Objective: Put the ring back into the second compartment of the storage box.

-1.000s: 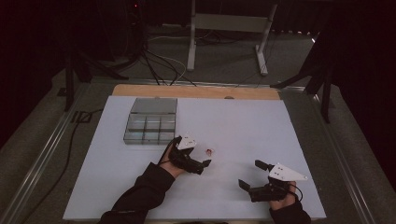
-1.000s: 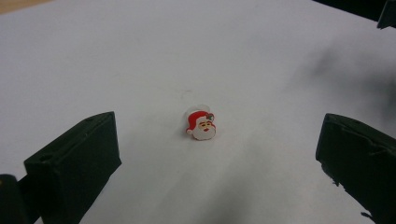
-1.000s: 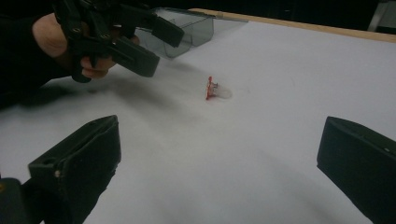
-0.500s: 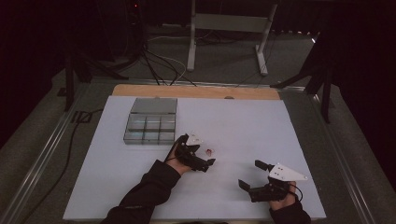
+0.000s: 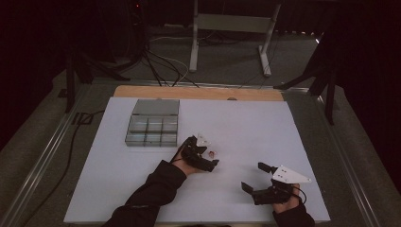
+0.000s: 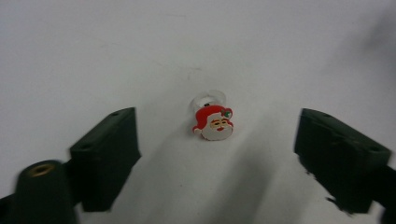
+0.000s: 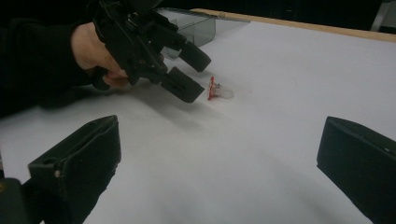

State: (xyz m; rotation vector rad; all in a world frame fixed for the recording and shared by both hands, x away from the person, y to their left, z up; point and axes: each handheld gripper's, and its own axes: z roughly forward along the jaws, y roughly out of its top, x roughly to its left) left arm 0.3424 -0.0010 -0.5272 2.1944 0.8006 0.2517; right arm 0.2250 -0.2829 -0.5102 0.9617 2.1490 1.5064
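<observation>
A small Santa-face ring (image 6: 213,122) with a clear band lies on the white table (image 5: 118,189) near the middle (image 5: 212,153). My left gripper (image 5: 210,156) points at it from the left, low over the table. Its jaws have just been closing but still stand apart (image 6: 218,133). The ring sits just ahead of their tips, in line with the gap, and neither pad touches it. In the right gripper view the left gripper (image 7: 198,73) hovers right beside the ring (image 7: 212,88). My right gripper (image 5: 253,176) rests at the front right, open and holding nothing (image 7: 219,149).
A clear compartment box (image 5: 152,124) with its lid up stands at the table's back left, behind the left hand (image 7: 196,25). A wooden strip (image 5: 198,93) runs along the far edge. Cables and a metal stand lie on the floor beyond.
The left hand has slid right, toward the ring, and its jaws have narrowed. The right gripper has stayed put.
</observation>
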